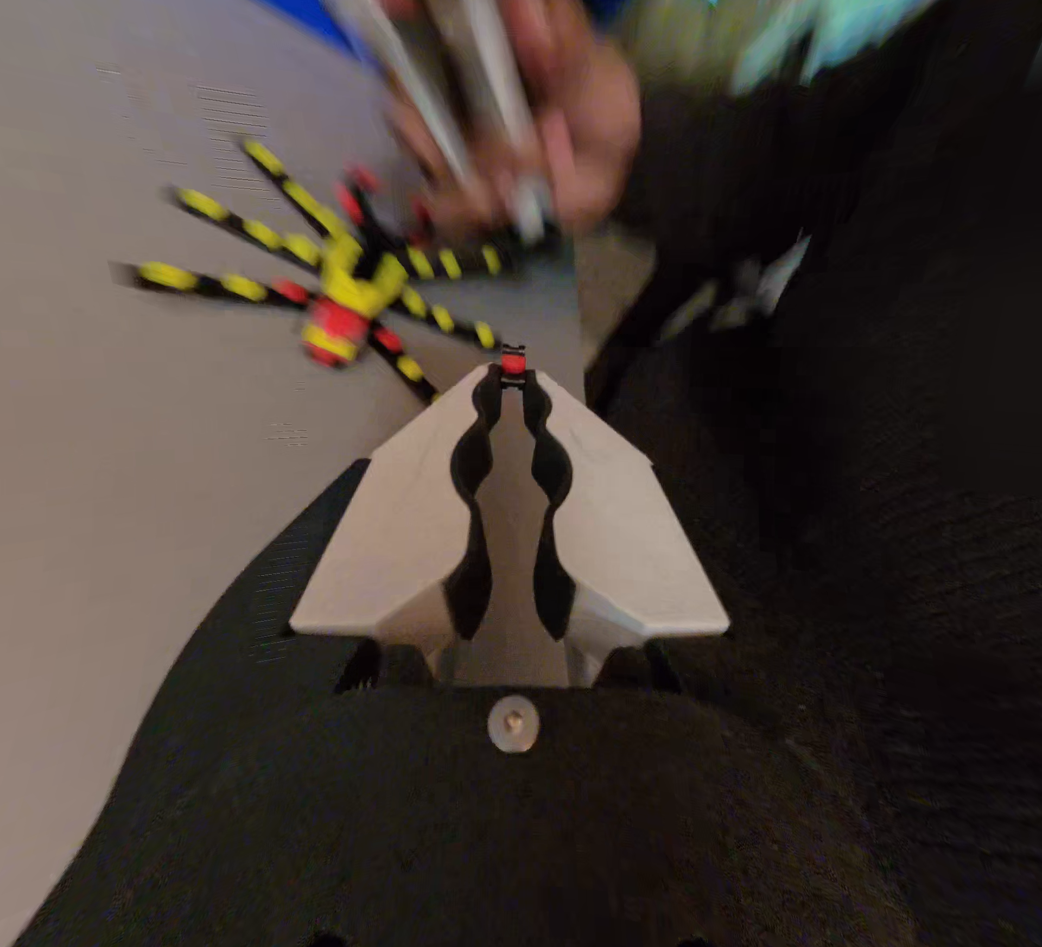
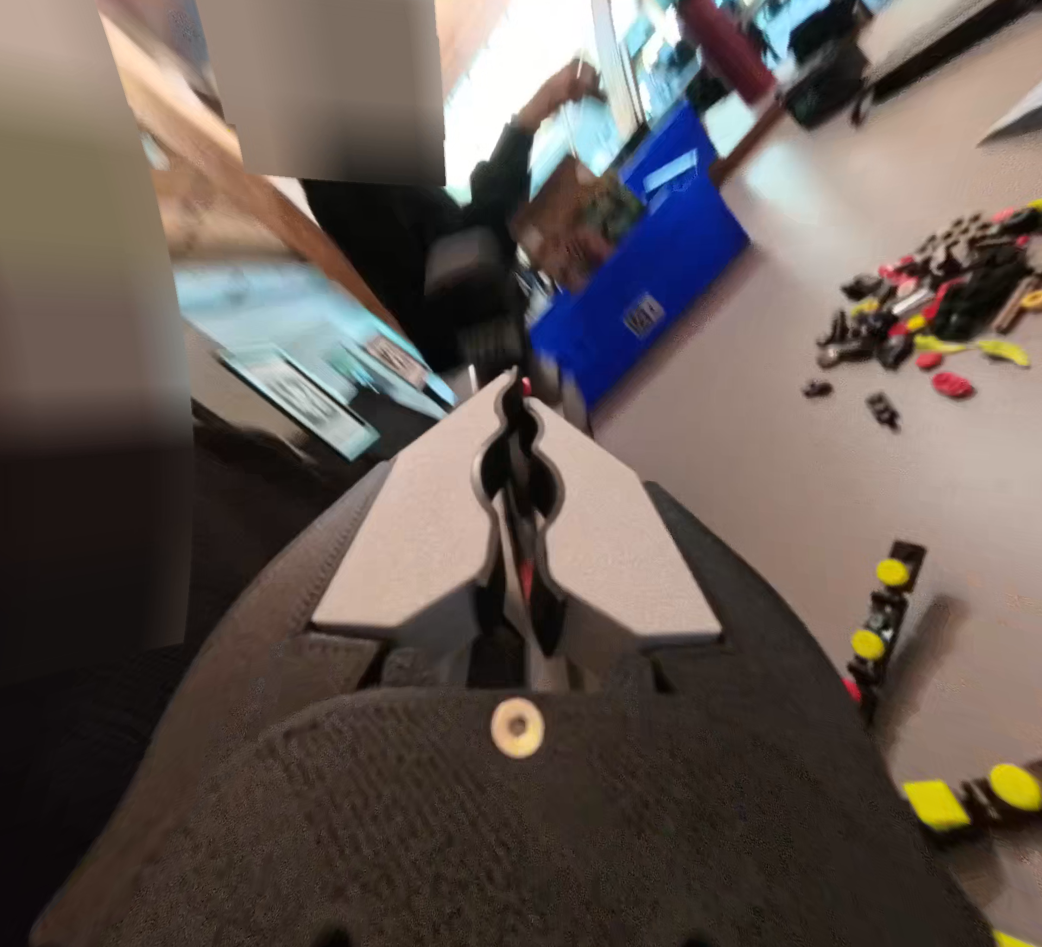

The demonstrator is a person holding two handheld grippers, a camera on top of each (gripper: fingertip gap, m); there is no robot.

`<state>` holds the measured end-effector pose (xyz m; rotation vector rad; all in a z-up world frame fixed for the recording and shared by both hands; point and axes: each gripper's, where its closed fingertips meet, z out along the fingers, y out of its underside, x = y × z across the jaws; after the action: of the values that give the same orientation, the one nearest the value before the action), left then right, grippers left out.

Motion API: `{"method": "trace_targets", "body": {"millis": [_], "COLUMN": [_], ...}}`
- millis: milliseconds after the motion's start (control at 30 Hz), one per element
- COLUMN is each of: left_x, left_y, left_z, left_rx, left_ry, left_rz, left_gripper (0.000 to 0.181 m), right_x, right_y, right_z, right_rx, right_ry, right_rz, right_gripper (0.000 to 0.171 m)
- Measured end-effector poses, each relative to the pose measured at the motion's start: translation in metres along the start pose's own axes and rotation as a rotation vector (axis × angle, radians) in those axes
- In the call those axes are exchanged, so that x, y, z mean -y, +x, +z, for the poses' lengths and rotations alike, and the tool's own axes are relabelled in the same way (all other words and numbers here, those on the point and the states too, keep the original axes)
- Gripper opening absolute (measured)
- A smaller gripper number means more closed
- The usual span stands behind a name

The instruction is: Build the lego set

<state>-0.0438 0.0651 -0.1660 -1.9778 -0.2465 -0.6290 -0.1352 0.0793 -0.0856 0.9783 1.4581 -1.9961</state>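
My left gripper (image 1: 513, 374) is shut on a small red and black piece (image 1: 513, 362), pinched at the fingertips just above the grey table (image 1: 141, 412). A spider-like toy (image 1: 349, 294) with a red and yellow body and black legs with yellow studs lies on the table to the left of the tips. A blurred hand (image 1: 564, 130) holds the other gripper behind the toy. My right gripper (image 2: 520, 396) is lifted off the table and shut on a thin black piece with a red spot (image 2: 521, 525) that runs along the gap between its fingers.
A pile of loose black, red and yellow pieces (image 2: 947, 299) lies on the table at the right. Black legs with yellow studs (image 2: 885, 621) lie at the lower right. A blue bin (image 2: 648, 271) stands behind. A person in dark clothes (image 1: 846, 412) is close by.
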Motion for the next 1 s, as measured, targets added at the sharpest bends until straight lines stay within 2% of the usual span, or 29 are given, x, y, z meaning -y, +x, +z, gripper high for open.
{"method": "trace_targets", "body": {"millis": [33, 67, 100, 167, 300, 400, 633, 733, 900, 1000], "left_x": [-0.023, -0.025, -0.012, 0.014, 0.015, 0.036, 0.037, 0.033, 0.031, 0.029], "left_y": [0.017, 0.039, 0.050, 0.041, -0.012, -0.032, -0.034, -0.036, -0.046, -0.054], "left_z": [0.024, 0.038, 0.043, 0.035, 0.003, -0.024, -0.029, -0.028, -0.031, -0.036], "left_rx": [-0.034, -0.109, -0.128, -0.081, 0.043, 0.072, 0.073, 0.091, 0.109, 0.149], "left_ry": [-0.120, -0.144, -0.108, -0.005, 0.109, 0.241, 0.260, 0.239, 0.241, 0.239], "left_rz": [0.067, 0.076, 0.092, 0.085, -0.078, -0.138, -0.146, -0.127, -0.148, -0.141], "left_gripper": [0.011, 0.011, 0.011, 0.010, 0.009, 0.008, 0.008, 0.008, 0.008, 0.008], "right_x": [0.011, 0.016, 0.021, 0.027, 0.010, -0.009, -0.025, -0.020, -0.015, -0.018], "right_y": [0.009, 0.018, 0.019, 0.016, 0.013, 0.014, 0.024, 0.053, 0.130, 0.159], "right_z": [-0.009, -0.018, -0.025, -0.034, -0.025, -0.012, -0.001, 0.000, 0.008, 0.019], "right_rx": [-0.043, -0.108, -0.127, -0.136, -0.175, -0.166, -0.165, -0.286, -0.561, -0.623], "right_ry": [0.017, 0.011, 0.021, 0.044, -0.068, -0.154, -0.207, -0.273, -0.529, -0.639], "right_rz": [-0.019, -0.080, -0.100, -0.115, -0.238, -0.271, -0.253, -0.310, -0.500, -0.573], "right_gripper": [0.000, 0.000, 0.000, 0.000, 0.002, 0.002, 0.002, 0.002, 0.002, 0.002]}}
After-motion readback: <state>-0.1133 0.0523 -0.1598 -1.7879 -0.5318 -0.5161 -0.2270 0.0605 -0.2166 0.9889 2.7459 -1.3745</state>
